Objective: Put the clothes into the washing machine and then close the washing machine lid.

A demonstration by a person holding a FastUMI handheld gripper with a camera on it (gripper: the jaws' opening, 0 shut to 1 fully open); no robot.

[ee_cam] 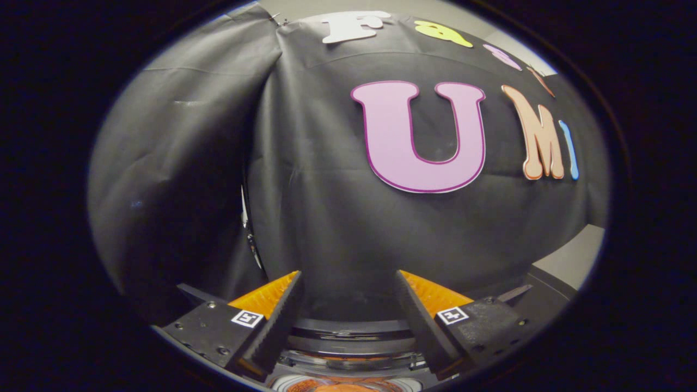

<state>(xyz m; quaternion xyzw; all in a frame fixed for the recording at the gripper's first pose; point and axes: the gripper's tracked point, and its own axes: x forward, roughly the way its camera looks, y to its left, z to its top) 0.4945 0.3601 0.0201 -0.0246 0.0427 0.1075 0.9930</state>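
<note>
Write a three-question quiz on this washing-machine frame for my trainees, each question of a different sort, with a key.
1. True or false: the gripper is shut on a garment.
2. What lies just below and between the fingers? A) the washing machine opening B) a basket C) a folded towel
3. Fill in: beyond the fingers hangs the booth's black ____.

Key: 1 false, the fingers stand apart with nothing between them. 2 A. 3 cloth.
</note>
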